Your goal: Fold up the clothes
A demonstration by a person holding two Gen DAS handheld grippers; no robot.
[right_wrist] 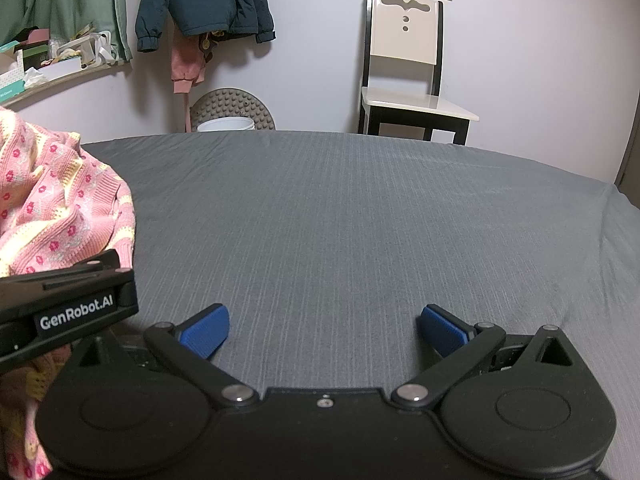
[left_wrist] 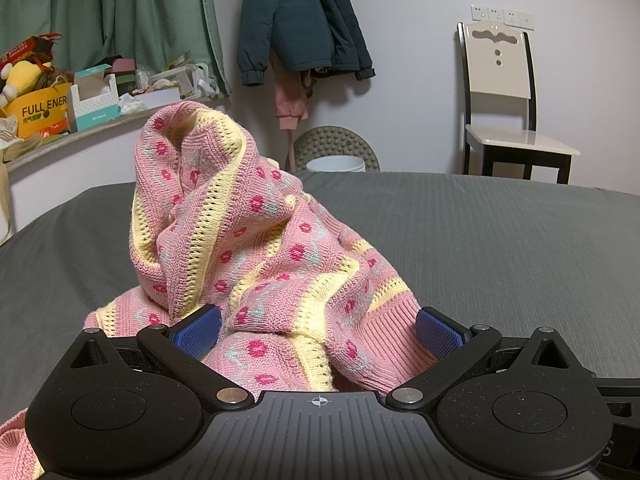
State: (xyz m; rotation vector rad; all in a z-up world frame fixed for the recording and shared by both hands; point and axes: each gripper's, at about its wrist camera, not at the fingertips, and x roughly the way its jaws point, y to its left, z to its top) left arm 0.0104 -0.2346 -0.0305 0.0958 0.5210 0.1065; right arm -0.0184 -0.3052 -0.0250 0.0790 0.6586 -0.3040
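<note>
L tongs (left_wrist: pixel 318 330) spread wide, blue pads (left_wrist: pixel 198 332) either side of the pink/yellow knit sweater (left_wrist: pixel 248 248), fabric bunched betw them, not pinched. Sweater heaped in a tall crumple on the grey bed (left_wrist: pixel 500 248), left part. R tongs (right_wrist: pixel 324 330) also spread, nothing betw them, over bare sheet just right of sweater. Beyond bed: chair (right_wrist: pixel 404 52), dark jacket (right_wrist: pixel 204 0) on wall.
</note>
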